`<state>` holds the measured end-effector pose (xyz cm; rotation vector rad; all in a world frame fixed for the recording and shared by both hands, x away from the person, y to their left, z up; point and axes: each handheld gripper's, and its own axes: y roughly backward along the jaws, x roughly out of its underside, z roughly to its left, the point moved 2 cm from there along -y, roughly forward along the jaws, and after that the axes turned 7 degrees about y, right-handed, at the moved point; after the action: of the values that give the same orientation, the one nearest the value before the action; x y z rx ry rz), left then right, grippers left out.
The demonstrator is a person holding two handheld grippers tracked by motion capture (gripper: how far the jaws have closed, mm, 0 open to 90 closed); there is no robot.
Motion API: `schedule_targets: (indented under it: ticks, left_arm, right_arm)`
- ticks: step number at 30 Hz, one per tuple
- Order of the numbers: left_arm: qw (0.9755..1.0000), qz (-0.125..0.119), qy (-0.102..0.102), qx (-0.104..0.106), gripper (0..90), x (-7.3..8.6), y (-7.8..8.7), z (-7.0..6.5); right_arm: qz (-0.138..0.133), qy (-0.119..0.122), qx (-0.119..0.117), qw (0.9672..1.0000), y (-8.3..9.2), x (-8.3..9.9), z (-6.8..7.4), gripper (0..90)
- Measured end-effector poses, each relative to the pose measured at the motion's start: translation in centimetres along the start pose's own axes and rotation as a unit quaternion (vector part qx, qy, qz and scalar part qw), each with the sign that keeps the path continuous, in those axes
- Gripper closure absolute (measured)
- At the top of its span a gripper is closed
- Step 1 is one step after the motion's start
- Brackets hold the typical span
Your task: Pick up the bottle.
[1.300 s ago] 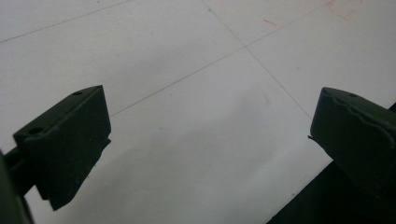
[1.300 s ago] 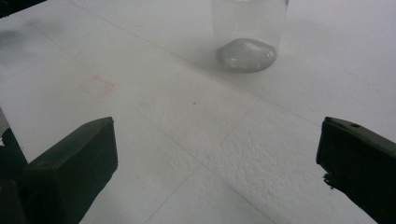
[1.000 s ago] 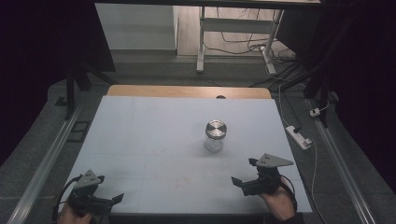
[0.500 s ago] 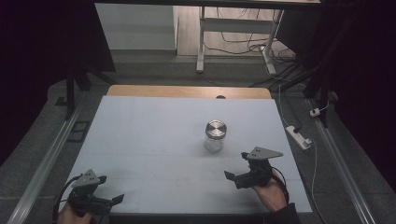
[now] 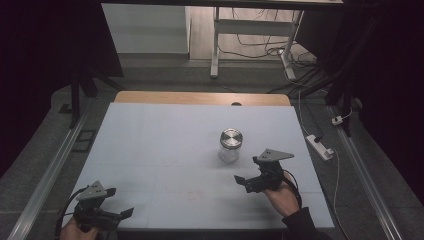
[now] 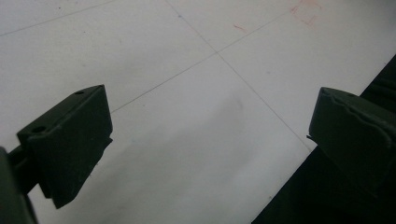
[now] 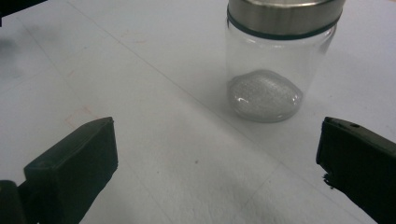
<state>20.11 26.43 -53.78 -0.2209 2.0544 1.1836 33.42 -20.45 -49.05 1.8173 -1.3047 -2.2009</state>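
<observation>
Right gripper (image 5: 248, 181), jaws wide open, had moved fwd & left toward the glass jar (image 5: 230, 145) w/ metal lid, prob. lining up a grasp; left gripper (image 5: 120, 214) idle, also open.

The jar (image 5: 230, 145) stands upright on the table (image 5: 150, 135), right of its centre. The right gripper (image 5: 248, 177) sits just beside the jar at its five o'clock, with the jar ahead of its spread jaws. The left gripper (image 5: 120, 202) lies well apart, at the jar's eight o'clock, by the table's near left corner.
</observation>
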Motion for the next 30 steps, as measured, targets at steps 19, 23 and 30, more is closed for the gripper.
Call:
schedule_targets:
  ticks: [19, 23, 30]
  left_arm:
    - [0.9999, 0.014, -0.003, -0.008, 0.0, -0.1, -0.3, -0.1]
    - [0.9999, 0.014, -0.002, -0.005, 0.0, -0.1, -0.3, -0.1]
    - [0.9999, 0.015, -0.002, -0.003, 0.0, -0.1, -0.3, -0.1]
  right_arm:
    - [0.031, -0.014, 0.03, 0.999, -3.1, -1.5, -1.8, 0.0]
    - [0.037, -0.012, 0.041, 0.9984, -4.1, -1.7, -2.5, 0.0]
    - [0.038, 0.001, 0.046, 0.9982, -5.4, -1.9, -2.9, 0.0]
